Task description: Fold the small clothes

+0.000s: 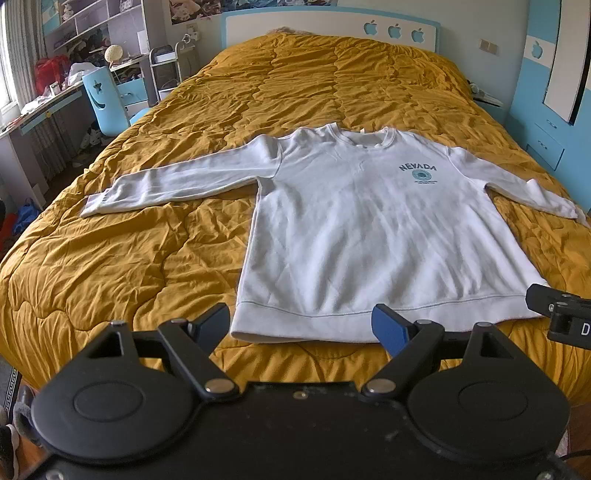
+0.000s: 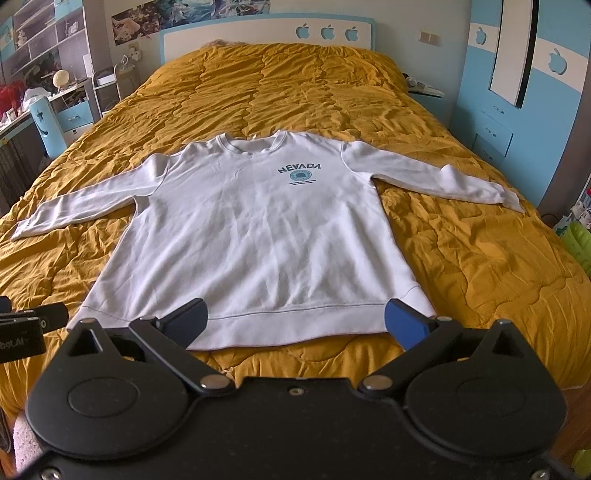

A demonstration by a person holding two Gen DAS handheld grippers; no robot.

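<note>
A white long-sleeved sweatshirt (image 1: 354,229) with a blue "NEVADA" print lies flat, front up, on the mustard bedspread (image 1: 147,251), both sleeves spread out sideways. It also shows in the right wrist view (image 2: 258,236). My left gripper (image 1: 301,326) is open and empty, hovering just before the hem near its left corner. My right gripper (image 2: 295,325) is open and empty, just before the hem's right half. Each gripper's tip shows at the edge of the other's view.
The bedspread (image 2: 480,258) covers a wide bed with a white and blue headboard (image 2: 266,35). A desk, blue chair (image 1: 103,99) and shelves stand to the left. Blue drawers (image 2: 495,136) and a wardrobe stand to the right.
</note>
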